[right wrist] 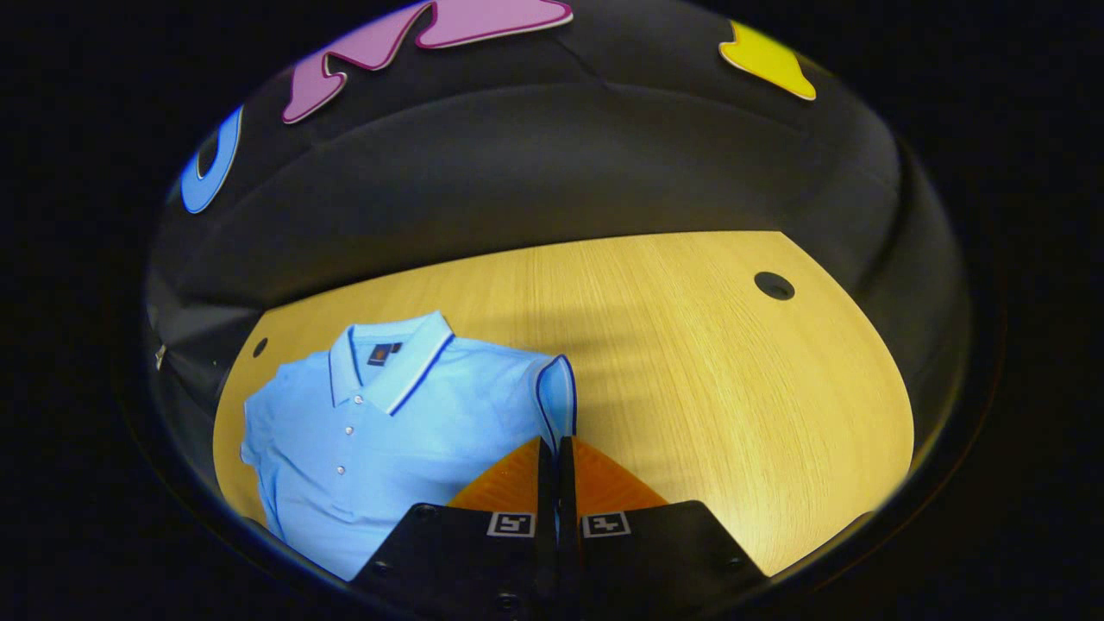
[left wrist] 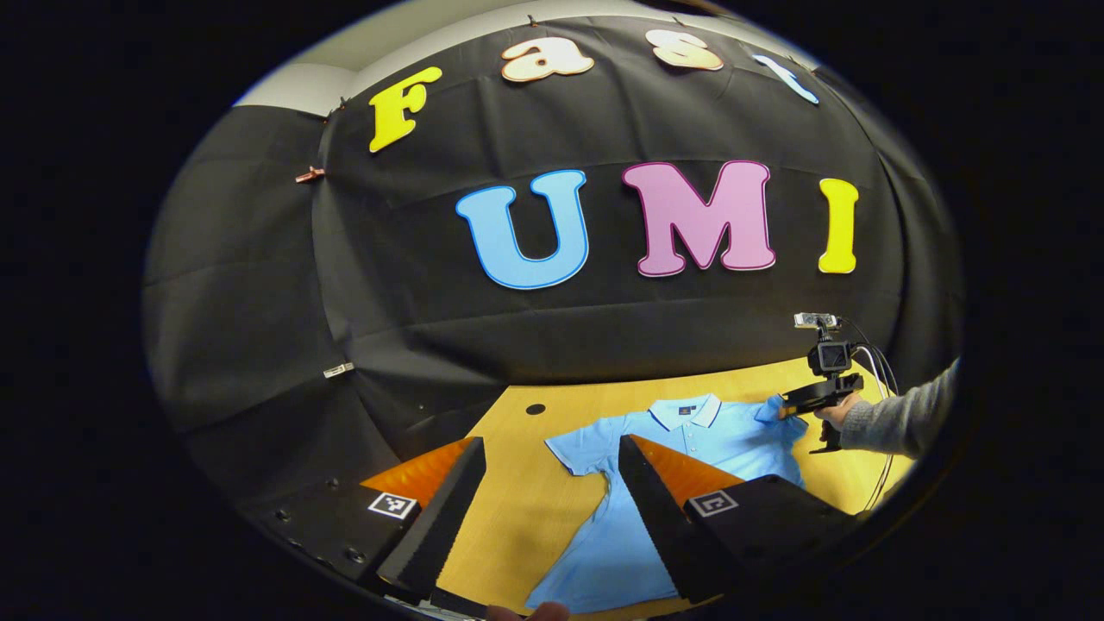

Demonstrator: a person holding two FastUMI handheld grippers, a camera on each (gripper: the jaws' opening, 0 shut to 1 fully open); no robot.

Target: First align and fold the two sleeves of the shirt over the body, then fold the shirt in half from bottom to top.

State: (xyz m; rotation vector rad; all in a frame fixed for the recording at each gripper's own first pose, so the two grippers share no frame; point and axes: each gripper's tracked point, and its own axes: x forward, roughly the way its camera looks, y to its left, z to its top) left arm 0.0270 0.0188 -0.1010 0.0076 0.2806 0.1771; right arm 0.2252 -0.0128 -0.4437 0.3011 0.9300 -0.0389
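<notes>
The light-blue shirt [right wrist: 379, 431] is laid face up on the table [right wrist: 733, 388], collar toward the booth wall, its long axis running from there toward the near edge. One sleeve [right wrist: 556, 397] is pinched between the clenched fingers of the right gripper [right wrist: 556, 448], and the body lies to that gripper's left, so the fold is judged to go that way. The left gripper [left wrist: 552, 500] is held released above the other sleeve [left wrist: 573, 448], which is untouched. The hem is cut off.

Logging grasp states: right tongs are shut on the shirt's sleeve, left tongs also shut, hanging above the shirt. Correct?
One error: the left tongs are open, not shut. The left gripper view shows their fingers spread wide above the shirt, with table between them. The rest holds: in the right gripper view the right tongs are shut on the sleeve.
</notes>
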